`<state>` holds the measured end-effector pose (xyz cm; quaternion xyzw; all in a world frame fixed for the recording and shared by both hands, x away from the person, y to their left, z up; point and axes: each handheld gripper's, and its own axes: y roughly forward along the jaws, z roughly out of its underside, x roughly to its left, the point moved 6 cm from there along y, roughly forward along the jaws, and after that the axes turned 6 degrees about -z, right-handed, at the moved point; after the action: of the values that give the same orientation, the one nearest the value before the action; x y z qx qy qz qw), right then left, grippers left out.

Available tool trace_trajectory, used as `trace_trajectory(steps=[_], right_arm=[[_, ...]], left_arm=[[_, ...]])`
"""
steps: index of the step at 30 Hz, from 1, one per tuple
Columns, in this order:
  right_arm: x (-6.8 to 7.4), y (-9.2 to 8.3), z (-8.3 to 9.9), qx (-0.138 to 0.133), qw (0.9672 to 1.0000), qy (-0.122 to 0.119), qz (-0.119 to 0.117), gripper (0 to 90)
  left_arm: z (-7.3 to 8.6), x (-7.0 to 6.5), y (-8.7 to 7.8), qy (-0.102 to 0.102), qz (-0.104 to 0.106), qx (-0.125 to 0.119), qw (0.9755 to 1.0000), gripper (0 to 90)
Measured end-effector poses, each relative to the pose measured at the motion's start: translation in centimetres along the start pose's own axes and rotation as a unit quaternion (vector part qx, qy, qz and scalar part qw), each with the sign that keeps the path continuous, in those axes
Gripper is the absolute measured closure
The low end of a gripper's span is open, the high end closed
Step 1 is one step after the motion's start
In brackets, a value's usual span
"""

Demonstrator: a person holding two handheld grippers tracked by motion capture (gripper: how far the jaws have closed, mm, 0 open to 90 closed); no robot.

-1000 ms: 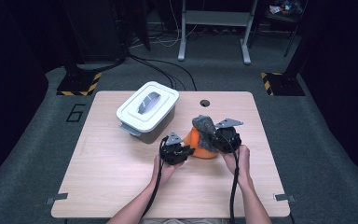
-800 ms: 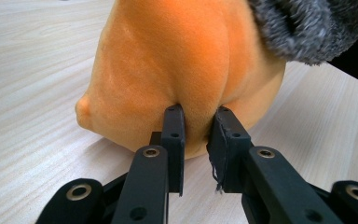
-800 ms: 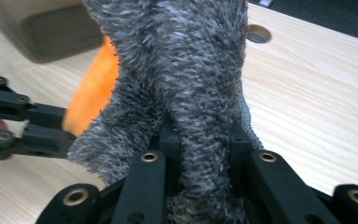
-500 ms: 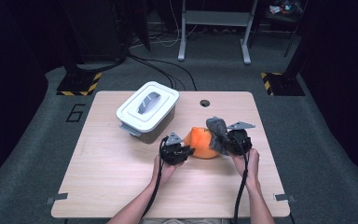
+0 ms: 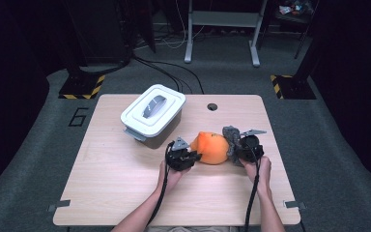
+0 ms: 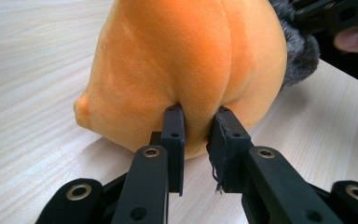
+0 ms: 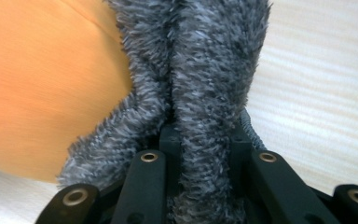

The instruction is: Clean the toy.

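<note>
At the left side of the wooden table (image 5: pixel 101 193), well away from both sets of jaws, a white lidded box (image 5: pixel 152 114) with a grey handle on its lid stands toward the far edge. Just in front of it and to the right, the left gripper (image 5: pixel 192 157) lies low over the table in the person's left hand (image 5: pixel 170 175), pointing right at the orange plush toy (image 5: pixel 212 147). In the left gripper view its two black jaws are drawn close, with only a narrow gap between them, and a fold of the orange plush (image 6: pixel 186 65) is pinched in that gap; the pads (image 6: pixel 173 135) press into the soft cloth at the toy's lower bulge, which rests on the table right ahead of the jaw tips. A small nub of the toy sticks out to the left of the jaws, and the grey fur shows beyond them at the upper right. The toy lies between the two grippers, near the middle of the table and slightly to the right. On its right side the grey furry part (image 5: pixel 231 140) runs into the right gripper (image 5: pixel 235 149), held by the right hand (image 5: pixel 260 166). In the right gripper view the jaws are closed tight on a thick tuft of that grey fur (image 7: pixel 205 70), which rises straight up from between them, with the orange body (image 7: pixel 42 88) to the left of the jaws and bare table to the right.
</note>
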<state>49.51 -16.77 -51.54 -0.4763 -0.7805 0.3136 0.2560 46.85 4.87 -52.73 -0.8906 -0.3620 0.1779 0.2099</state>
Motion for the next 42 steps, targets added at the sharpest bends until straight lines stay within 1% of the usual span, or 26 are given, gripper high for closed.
trace_trajectory(steps=[2, 4, 5, 6, 7, 8, 11, 15, 16, 17, 19, 20, 22, 24, 25, 26, 27, 29, 34, 35, 36, 37, 38, 39, 41, 42], right_arm=[[-0.2, 0.5, 0.4, 0.011, 0.9999, 0.009, -0.001, 74.5], [-0.5, 1.2, 0.8, 0.020, 0.9998, 0.006, -0.001, 74.4], [-0.6, 1.8, 1.2, 0.033, 0.9993, 0.017, -0.006, 74.4], [-0.6, 1.8, 1.2, 0.033, 0.9993, 0.017, -0.006, 74.4], [-0.7, 2.1, 1.4, 0.035, 0.9993, 0.011, -0.007, 74.4], [-0.6, 2.3, 1.6, 0.040, 0.9989, 0.021, -0.009, 74.4], [-0.7, 2.3, 1.6, 0.038, 0.9991, 0.018, -0.012, 74.4], [-0.9, 1.4, 1.6, 0.032, 0.9993, 0.017, -0.005, 74.7], [-1.0, 0.9, 1.5, 0.025, 0.9996, 0.015, -0.005, 74.8], [-1.0, 0.5, 1.4, 0.022, 0.9996, 0.014, -0.004, 74.9], [-1.0, -0.7, 1.1, 0.007, 0.9998, 0.014, -0.010, 75.1], [-1.0, -1.2, 0.9, 0.005, 0.9998, 0.015, -0.008, 75.1], [-0.8, -2.5, 0.4, -0.013, 0.9998, 0.007, -0.012, 75.2], [-0.5, -3.6, -0.1, -0.026, 0.9995, 0.007, -0.017, 75.2], [-0.3, -4.1, -0.4, -0.034, 0.9992, 0.001, -0.020, 75.2], [-0.1, -4.5, -0.7, -0.042, 0.9988, 0.000, -0.026, 75.2], [0.1, -5.0, -0.9, -0.047, 0.9984, -0.008, -0.028, 75.1], [0.7, -5.7, -1.4, -0.057, 0.9977, -0.015, -0.034, 75.2], [2.5, -7.1, -2.8, -0.083, 0.9943, -0.036, -0.057, 75.1], [3.3, -7.3, -3.4, -0.087, 0.9930, -0.040, -0.069, 75.1], [3.3, -7.3, -3.4, -0.087, 0.9930, -0.040, -0.069, 75.1], [3.7, -7.3, -3.6, -0.090, 0.9923, -0.037, -0.077, 75.1], [4.0, -7.1, -3.8, -0.087, 0.9921, -0.043, -0.079, 75.0], [4.3, -6.9, -3.8, -0.084, 0.9924, -0.041, -0.079, 75.0], [4.9, -5.9, -4.0, -0.072, 0.9921, -0.053, -0.088, 74.9], [5.2, -5.4, -4.0, -0.065, 0.9925, -0.054, -0.089, 74.9]], left_arm=[[0.0, 0.0, 0.0, 0.000, 0.000, 0.000, 1.0000, 76.2], [0.0, 0.1, 0.0, 0.002, 0.000, 0.001, 1.0000, 76.3], [0.1, 0.0, 0.0, -0.001, 0.001, 0.001, 1.0000, 76.2], [0.1, 0.0, 0.0, -0.002, 0.002, 0.001, 1.0000, 76.2], [0.1, 0.0, 0.0, -0.003, 0.002, 0.001, 1.0000, 76.2], [0.1, 0.0, 0.0, -0.003, 0.002, 0.001, 1.0000, 76.3], [0.1, 0.1, 0.0, -0.002, 0.000, 0.001, 1.0000, 76.2], [0.1, 0.2, -0.1, -0.001, -0.001, 0.001, 1.0000, 76.3], [0.1, 0.3, -0.1, 0.002, -0.001, 0.002, 1.0000, 76.2], [0.1, 0.3, -0.1, -0.002, -0.001, 0.001, 1.0000, 76.2], [0.1, 0.3, -0.1, -0.002, -0.001, 0.001, 1.0000, 76.2], [0.1, 0.3, -0.1, -0.002, -0.001, 0.001, 1.0000, 76.2], [0.1, 0.3, -0.1, -0.003, -0.001, 0.001, 1.0000, 76.2], [0.1, 0.3, -0.1, -0.002, -0.002, 0.001, 1.0000, 76.2], [0.1, 0.3, -0.1, -0.002, -0.002, 0.001, 1.0000, 76.2], [0.1, 0.3, -0.1, -0.001, -0.002, 0.001, 1.0000, 76.2], [0.1, 0.3, -0.1, 0.000, -0.002, 0.001, 1.0000, 76.2], [0.1, 0.3, -0.1, 0.000, -0.002, 0.002, 1.0000, 76.2], [0.1, 0.4, -0.1, 0.001, -0.002, 0.002, 1.0000, 76.1], [0.1, 0.4, -0.1, 0.001, -0.002, 0.002, 1.0000, 76.1], [0.1, 0.4, -0.1, 0.001, -0.002, 0.002, 1.0000, 76.1], [0.1, 0.4, -0.1, 0.004, -0.003, 0.002, 1.0000, 76.1], [0.1, 0.4, -0.1, 0.005, -0.003, 0.002, 1.0000, 76.1], [0.1, 0.4, -0.1, 0.004, -0.003, 0.002, 1.0000, 76.1], [0.1, 0.5, -0.1, 0.008, -0.003, 0.004, 1.0000, 76.0], [0.1, 0.5, -0.1, 0.005, -0.005, 0.002, 1.0000, 76.0]])
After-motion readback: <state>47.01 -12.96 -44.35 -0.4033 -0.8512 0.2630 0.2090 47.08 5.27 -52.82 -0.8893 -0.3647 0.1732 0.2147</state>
